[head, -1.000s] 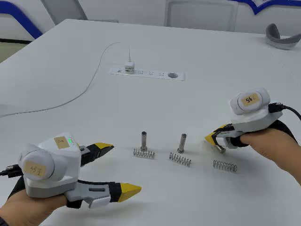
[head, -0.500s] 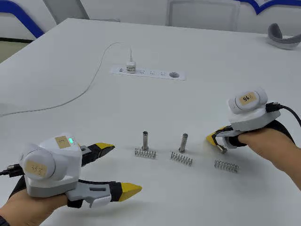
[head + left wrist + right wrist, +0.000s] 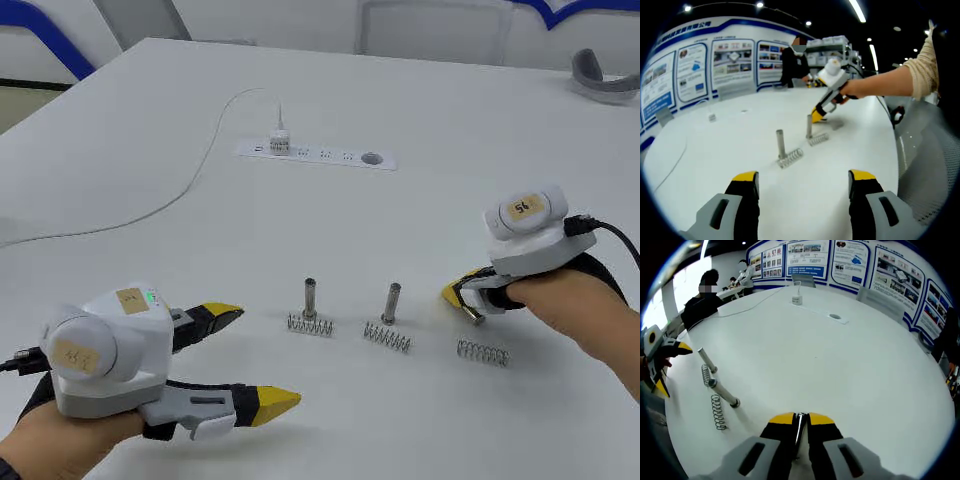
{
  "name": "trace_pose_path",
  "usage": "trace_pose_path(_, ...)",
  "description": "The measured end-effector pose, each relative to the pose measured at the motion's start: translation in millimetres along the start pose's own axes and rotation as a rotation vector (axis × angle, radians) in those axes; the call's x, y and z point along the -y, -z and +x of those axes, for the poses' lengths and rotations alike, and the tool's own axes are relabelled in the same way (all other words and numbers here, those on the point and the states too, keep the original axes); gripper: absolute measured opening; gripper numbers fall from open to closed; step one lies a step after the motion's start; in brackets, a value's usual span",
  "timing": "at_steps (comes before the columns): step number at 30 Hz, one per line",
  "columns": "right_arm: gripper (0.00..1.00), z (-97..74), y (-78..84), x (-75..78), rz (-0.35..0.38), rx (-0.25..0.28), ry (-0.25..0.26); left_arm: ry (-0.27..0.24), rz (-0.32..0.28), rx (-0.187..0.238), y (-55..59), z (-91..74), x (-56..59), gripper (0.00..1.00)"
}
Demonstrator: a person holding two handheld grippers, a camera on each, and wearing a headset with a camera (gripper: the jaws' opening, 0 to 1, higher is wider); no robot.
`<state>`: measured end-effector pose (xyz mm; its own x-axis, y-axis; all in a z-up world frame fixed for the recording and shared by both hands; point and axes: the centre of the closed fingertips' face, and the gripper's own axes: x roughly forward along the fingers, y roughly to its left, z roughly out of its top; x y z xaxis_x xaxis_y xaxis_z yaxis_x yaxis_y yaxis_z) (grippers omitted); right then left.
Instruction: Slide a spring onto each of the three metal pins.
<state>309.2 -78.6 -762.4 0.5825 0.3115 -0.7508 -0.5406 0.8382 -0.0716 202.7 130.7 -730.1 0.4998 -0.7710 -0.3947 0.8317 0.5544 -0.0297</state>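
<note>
**Third pin pinched in right gripper; all three springs lie loose**

Head view:
- Two metal pins stand upright on the white table [image 3: 150, 120]: left pin [image 3: 310, 296] and middle pin [image 3: 392, 299].
- The third pin [image 3: 470, 313] is clamped between the nearly closed jaws of the right gripper [image 3: 460, 298], at 3 o'clock of the middle pin. Can't tell whether it touches the table.
- The springs lie flat, none on a pin.
  - The left spring [image 3: 309, 325] is at 6 o'clock of the left pin, just beside its base.
  - The middle spring [image 3: 386, 337] sits the same way by the middle pin.
  - The right spring [image 3: 482, 352] is at 5 o'clock of the right gripper's tips.
- The left gripper [image 3: 253, 356] is at 8 o'clock of the left pin, jaws wide with nothing between them.
- A power strip [image 3: 318, 154] is at 12 o'clock, well apart from the pins. A white plug [image 3: 279, 142] is in it, and a cable [image 3: 190, 185] runs off toward 9 o'clock.
</note>
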Motion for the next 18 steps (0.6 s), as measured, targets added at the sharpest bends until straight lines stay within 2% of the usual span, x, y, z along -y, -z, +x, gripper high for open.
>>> trace_pose_path(5,0.09,0.1,1.7,1.4,0.006,-0.009,0.0,-0.003,-0.003,0.003,-0.8,-0.5,-0.9,0.73)
trace_pose_path(11,0.09,0.0,3.9,1.4,0.07,-0.022,-0.011,-0.002,-0.003,0.0,-0.5,-1.1,-0.6,0.73)
trace_pose_path(18,0.09,-0.1,3.9,1.1,0.079,-0.028,-0.011,0.001,-0.008,0.006,-2.7,0.6,1.3,0.72)
